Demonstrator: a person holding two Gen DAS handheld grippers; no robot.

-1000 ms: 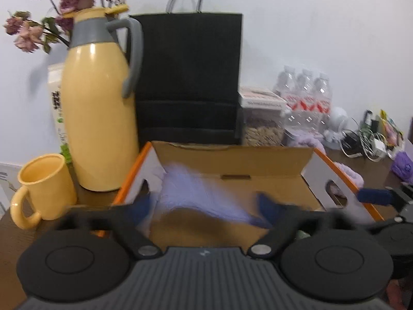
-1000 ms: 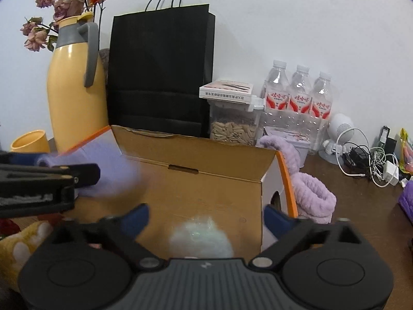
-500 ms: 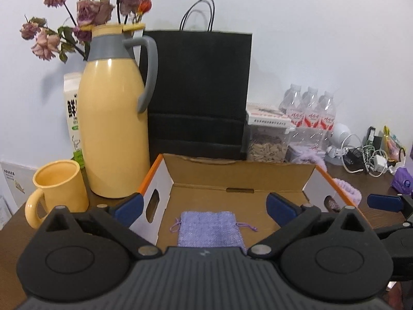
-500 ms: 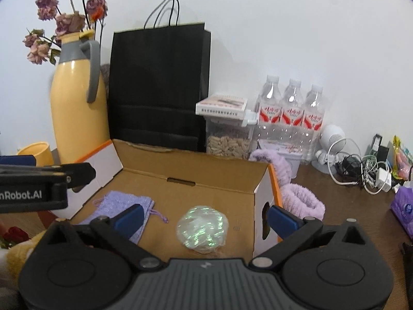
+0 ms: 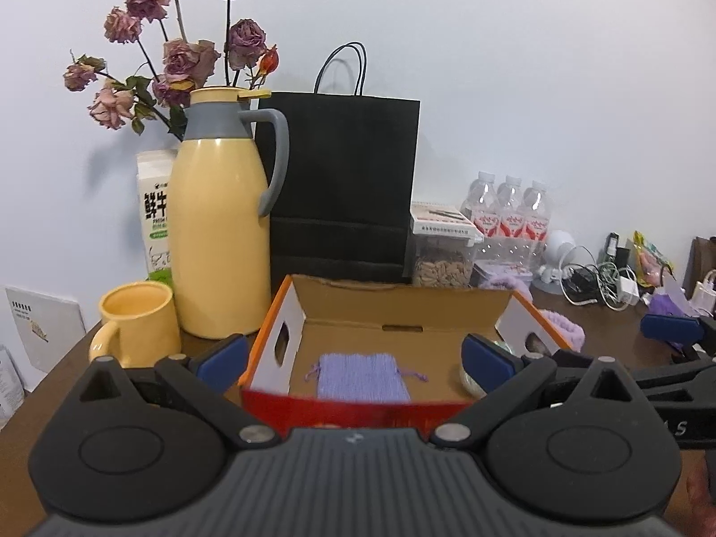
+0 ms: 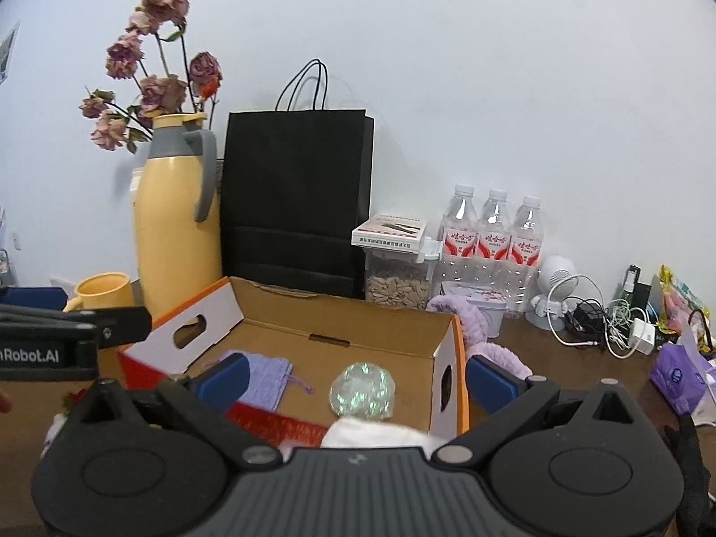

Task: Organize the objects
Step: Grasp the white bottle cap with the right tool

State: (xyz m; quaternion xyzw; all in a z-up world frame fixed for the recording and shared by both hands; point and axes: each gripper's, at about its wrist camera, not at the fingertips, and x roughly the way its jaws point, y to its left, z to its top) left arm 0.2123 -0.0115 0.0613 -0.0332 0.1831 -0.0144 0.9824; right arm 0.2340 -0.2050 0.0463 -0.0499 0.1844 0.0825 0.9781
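Observation:
An open cardboard box [image 5: 402,308] with orange edges and a red front wall sits mid-table. Inside it lie a flat purple drawstring pouch [image 5: 361,376] on the left and a shiny iridescent ball [image 6: 362,389] on the right. In the right wrist view the box [image 6: 340,317] and the pouch [image 6: 266,376] show again. My left gripper [image 5: 353,358] hovers open just in front of the box, holding nothing. My right gripper [image 6: 355,380] is also open and empty, in front of the box's right half. A white fluffy thing [image 6: 371,434] lies just below it.
A yellow thermos [image 5: 219,241], yellow mug [image 5: 134,317], milk carton and dried roses stand left of the box. A black paper bag [image 5: 344,188], a seed jar [image 5: 441,264] and water bottles [image 6: 492,232] line the wall. A purple fluffy band [image 6: 487,349], cables [image 6: 599,317] and a tissue pack [image 6: 675,376] lie right.
The pouch and the ball, blurred in motion a second ago, now rest in the box. Both grippers have drawn back and upward from the box, still open.

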